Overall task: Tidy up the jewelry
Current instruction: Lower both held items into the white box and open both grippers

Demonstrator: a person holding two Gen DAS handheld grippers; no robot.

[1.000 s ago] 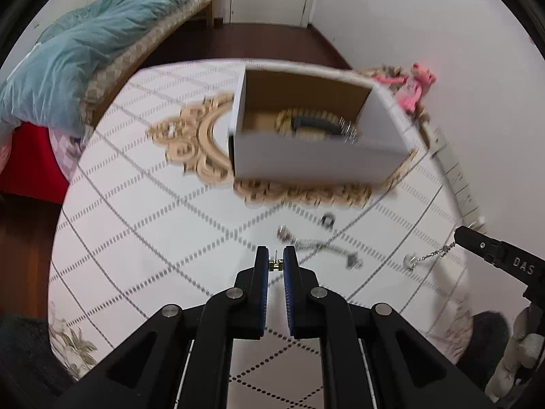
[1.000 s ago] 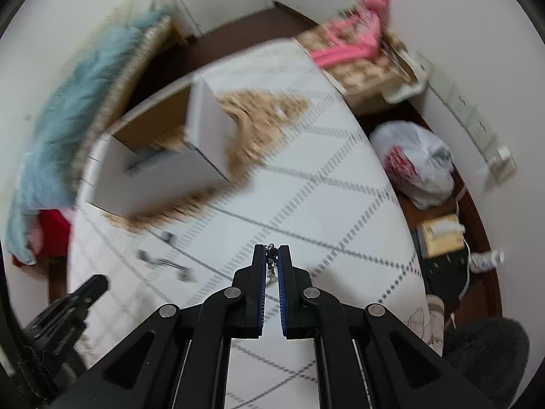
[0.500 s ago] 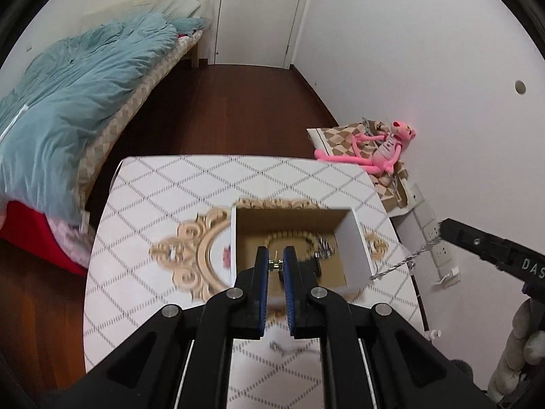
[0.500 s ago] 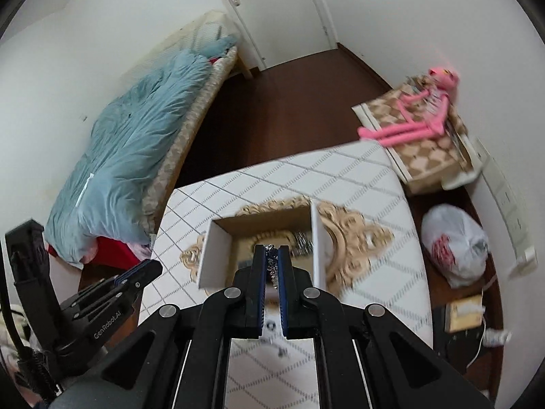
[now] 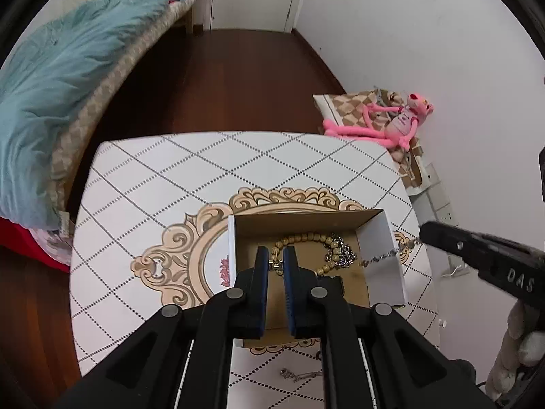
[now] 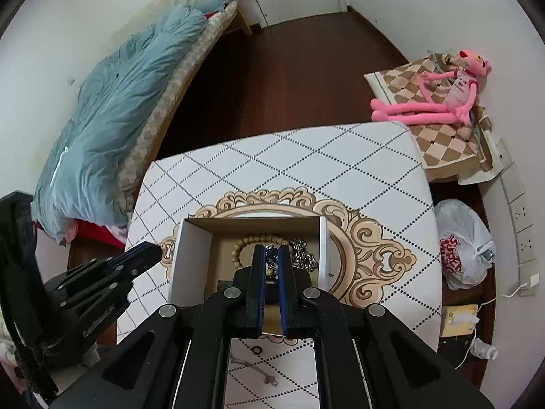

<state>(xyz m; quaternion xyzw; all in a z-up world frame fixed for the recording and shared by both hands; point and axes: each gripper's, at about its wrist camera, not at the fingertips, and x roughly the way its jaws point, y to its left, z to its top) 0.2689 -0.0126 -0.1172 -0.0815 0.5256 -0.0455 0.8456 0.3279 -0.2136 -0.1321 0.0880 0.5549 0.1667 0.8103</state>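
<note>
An open cardboard box (image 5: 383,255) (image 6: 190,255) stands on the patterned table and holds a wooden bead bracelet (image 5: 306,238) (image 6: 252,240) and a silver chain (image 5: 344,255) (image 6: 303,255). My left gripper (image 5: 276,264) is shut on a small gold earring (image 5: 275,266) above the box. My right gripper (image 6: 271,259) is shut on a silver chain necklace (image 6: 271,255) above the box; in the left wrist view the necklace (image 5: 378,258) hangs from its tip over the box's right wall.
A small ring (image 6: 256,350) and a loose silver chain (image 5: 299,375) (image 6: 252,369) lie on the table (image 5: 170,187) in front of the box. A bed with a blue duvet (image 5: 51,85) is to the left, a pink plush toy (image 5: 385,122) to the right, a plastic bag (image 6: 466,242) on the floor.
Both grippers have risen from the table with their pieces, moved forward, and now hover over the open box.
</note>
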